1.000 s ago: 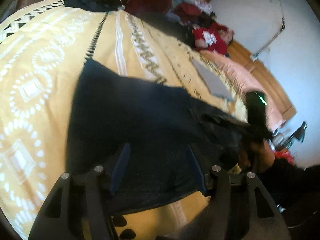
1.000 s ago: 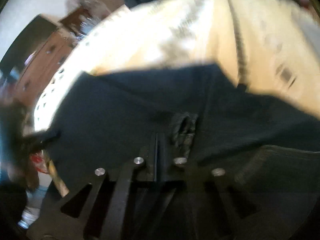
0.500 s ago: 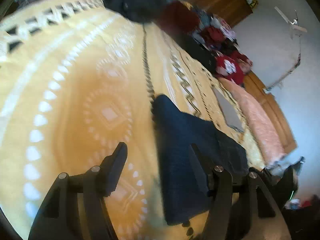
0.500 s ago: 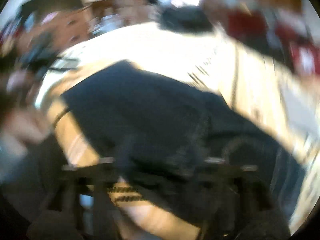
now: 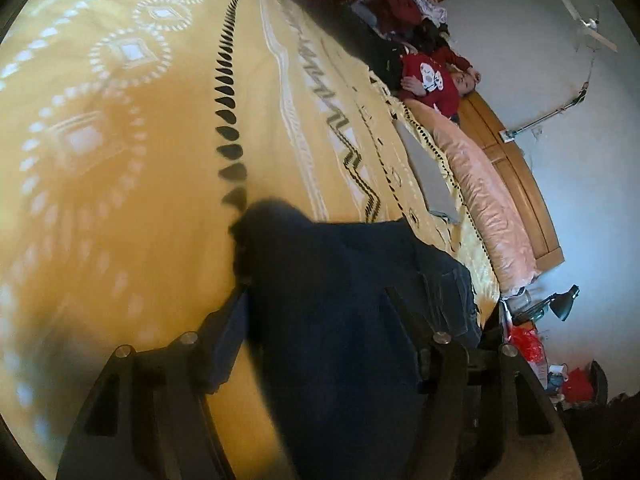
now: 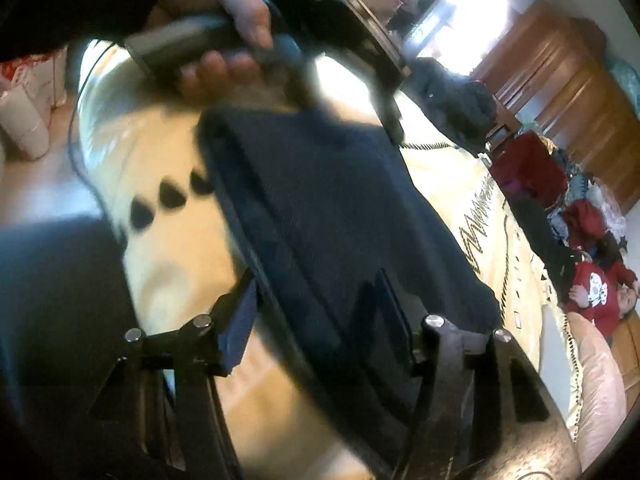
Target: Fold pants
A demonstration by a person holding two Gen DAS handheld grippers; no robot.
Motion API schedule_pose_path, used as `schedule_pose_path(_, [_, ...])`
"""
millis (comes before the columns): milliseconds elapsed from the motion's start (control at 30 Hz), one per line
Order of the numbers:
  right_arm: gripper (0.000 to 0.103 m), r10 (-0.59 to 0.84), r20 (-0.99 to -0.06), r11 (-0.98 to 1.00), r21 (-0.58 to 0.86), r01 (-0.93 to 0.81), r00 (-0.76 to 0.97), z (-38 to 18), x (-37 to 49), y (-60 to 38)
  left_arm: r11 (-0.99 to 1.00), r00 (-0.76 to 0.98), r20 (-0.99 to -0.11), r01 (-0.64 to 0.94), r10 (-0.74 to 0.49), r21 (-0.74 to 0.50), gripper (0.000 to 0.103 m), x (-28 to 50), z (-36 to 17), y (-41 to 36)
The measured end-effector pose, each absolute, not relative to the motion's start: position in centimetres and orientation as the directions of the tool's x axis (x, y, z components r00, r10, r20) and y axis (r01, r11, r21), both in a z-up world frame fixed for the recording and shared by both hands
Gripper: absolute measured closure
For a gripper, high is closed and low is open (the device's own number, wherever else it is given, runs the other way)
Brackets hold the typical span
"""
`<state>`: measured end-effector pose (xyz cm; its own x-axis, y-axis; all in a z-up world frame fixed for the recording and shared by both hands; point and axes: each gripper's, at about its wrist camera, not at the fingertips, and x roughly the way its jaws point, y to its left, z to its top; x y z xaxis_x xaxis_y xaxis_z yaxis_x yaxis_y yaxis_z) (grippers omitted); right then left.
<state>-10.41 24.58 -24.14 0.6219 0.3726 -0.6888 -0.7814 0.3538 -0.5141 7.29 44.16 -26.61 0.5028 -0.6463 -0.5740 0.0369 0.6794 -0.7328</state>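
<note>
The dark navy pants [image 5: 344, 304] lie folded into a compact bundle on the yellow patterned bedspread [image 5: 132, 152]. My left gripper [image 5: 316, 312] is open, its fingers straddling the near end of the bundle. In the right wrist view the same pants [image 6: 320, 216] stretch away from my right gripper [image 6: 320, 300], which is open with its fingers on either side of the fabric. The left gripper's body and the hand holding it [image 6: 224, 20] show at the far end of the pants.
A pile of dark and red clothes [image 5: 400, 4] lies at the far end of the bed. A child in a red top [image 5: 436, 80] lies by a pink pillow [image 5: 492, 208]. A grey flat item [image 5: 430, 176] rests on the bedspread. A wooden dresser [image 6: 560, 84] stands behind.
The right gripper was shut on the pants a second ago and is now open. Both grippers have swung around the pants, which have gone from a spread layer to a narrower folded bundle.
</note>
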Motion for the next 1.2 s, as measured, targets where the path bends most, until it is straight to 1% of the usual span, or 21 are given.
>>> schedule_pose_path(133, [0.047,0.362,-0.694,0.361,-0.511,-0.78,0.622,-24.3,-10.6,25.6,0.692,0.482,-0.588,0.053,-0.65,-0.72,0.036,9.4,-26.9,43.4])
schedule_pose_path(200, [0.047,0.36,-0.695,0.377,-0.502,-0.778,0.622,-24.3,-11.0,25.9,0.701,0.477,-0.596,0.063,-0.646,-0.71,0.04,9.9,-26.9,43.1])
schedule_pose_path(233, [0.048,0.356,-0.698,0.382,-0.499,-0.778,0.622,-24.3,-11.0,26.2,0.71,0.476,-0.602,0.067,-0.641,-0.701,0.046,10.1,-26.9,43.0])
schedule_pose_path(267, [0.048,0.354,-0.699,0.385,-0.497,-0.778,0.621,-24.3,-11.2,26.3,0.717,0.476,-0.61,0.062,-0.633,-0.695,0.062,9.9,-27.1,43.1])
schedule_pose_path(300, [0.051,0.353,-0.7,0.383,-0.498,-0.778,0.621,-24.3,-11.4,26.4,0.72,0.474,-0.619,0.049,-0.627,-0.692,0.07,10.1,-27.4,43.3])
schedule_pose_path(333, [0.057,0.349,-0.708,0.383,-0.489,-0.783,0.613,-24.4,-11.3,26.4,0.713,0.476,-0.615,0.036,-0.629,-0.701,0.076,10.1,-27.6,43.5])
schedule_pose_path(367, [0.061,0.346,-0.729,0.39,-0.461,-0.797,0.591,-24.4,-11.1,26.4,0.708,0.481,-0.609,0.035,-0.63,-0.705,0.082,9.9,-27.6,43.8])
schedule_pose_path(433, [0.079,0.346,-0.76,0.41,-0.405,-0.817,0.55,-24.1,-10.7,26.2,0.716,0.489,-0.609,0.047,-0.624,-0.696,0.086,9.8,-27.1,43.6])
schedule_pose_path(500, [0.086,0.35,-0.778,0.433,-0.359,-0.827,0.521,-23.3,-10.4,26.0,0.717,0.499,-0.605,0.047,-0.62,-0.695,0.088,9.7,-26.7,43.9])
schedule_pose_path(533, [0.088,0.353,-0.784,0.443,-0.341,-0.829,0.511,-22.9,-10.4,25.9,0.71,0.512,-0.593,0.048,-0.621,-0.703,0.088,9.5,-26.4,44.3])
schedule_pose_path(633, [0.088,0.373,-0.784,0.431,-0.326,-0.841,0.495,-21.6,-11.0,26.2,0.681,0.555,-0.545,0.056,-0.629,-0.73,0.089,8.2,-25.1,46.3])
schedule_pose_path(767, [0.089,0.433,-0.775,0.387,-0.301,-0.872,0.46,-20.3,-13.0,27.8,0.704,0.582,-0.56,0.031,-0.59,-0.709,0.089,5.8,-23.2,49.0])
schedule_pose_path(867, [0.089,0.48,-0.769,0.409,-0.229,-0.883,0.422,-19.5,-13.2,27.1,0.722,0.58,-0.573,0.038,-0.579,-0.691,0.089,5.5,-21.8,48.4])
schedule_pose_path(933, [0.09,0.508,-0.753,0.436,-0.194,-0.879,0.418,-18.5,-12.7,25.4,0.726,0.595,-0.557,0.064,-0.579,-0.685,0.09,6.0,-19.8,47.0])
schedule_pose_path(1000, [0.09,0.549,-0.725,0.478,-0.136,-0.868,0.416,-16.4,-12.1,22.9,0.713,0.618,-0.516,0.105,-0.593,-0.694,0.09,6.6,-17.4,45.3])
schedule_pose_path(1100, [0.09,0.616,-0.671,0.558,0.002,-0.83,0.412,-12.9,-11.0,17.7,0.698,0.636,-0.454,0.193,-0.624,-0.689,0.09,8.2,-13.0,40.7])
schedule_pose_path(1200, [0.09,0.686,-0.619,0.626,0.236,-0.743,0.382,-10.6,-8.5,11.3,0.691,0.608,-0.434,0.282,-0.665,-0.665,0.089,10.0,-9.9,34.1])
